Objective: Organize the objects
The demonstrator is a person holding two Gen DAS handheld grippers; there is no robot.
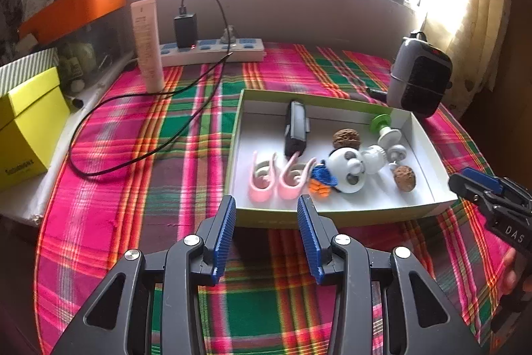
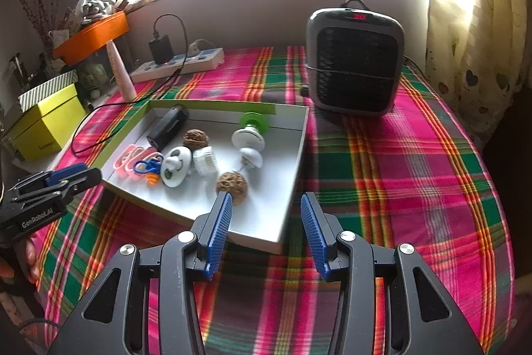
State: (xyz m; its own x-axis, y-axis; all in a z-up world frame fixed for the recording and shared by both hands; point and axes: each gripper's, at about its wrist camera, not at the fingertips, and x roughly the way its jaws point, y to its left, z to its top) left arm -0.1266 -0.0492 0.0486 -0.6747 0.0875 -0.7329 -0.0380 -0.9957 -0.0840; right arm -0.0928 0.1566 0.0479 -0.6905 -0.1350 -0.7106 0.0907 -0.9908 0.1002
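Seen from the left wrist: left gripper (image 1: 266, 207) released, blue pads apart with nothing between them, poised over plaid cloth (image 1: 186, 128) just short of the near wall of a shallow tray (image 1: 349, 215). Inside the tray, a black device (image 1: 294, 130) lying flat, long axis running from the far wall toward the near one; two pink clips (image 1: 276, 177) side by side at the near left corner, open ends pointing away from the camera; a panda toy (image 1: 347, 170) on its side, face toward the camera, between two walnuts (image 1: 404, 178); a green-capped spool (image 1: 387, 128) tipped against the far right wall. Right gripper (image 1: 472, 183) entering from the right edge, pointing toward the tray's near right corner. Seen from the right wrist: right gripper (image 2: 264, 210) also released and empty, pads straddling the tray's (image 2: 266, 238) nearest corner, one walnut (image 2: 231, 184) just beyond the left pad. Black device (image 2: 168, 127) angled from far right to near left. Heater (image 2: 354, 62) upright on the cloth beyond the tray, grille facing the camera. Left gripper (image 2: 79, 177) at the left edge, jaws apart, aimed at the tray.
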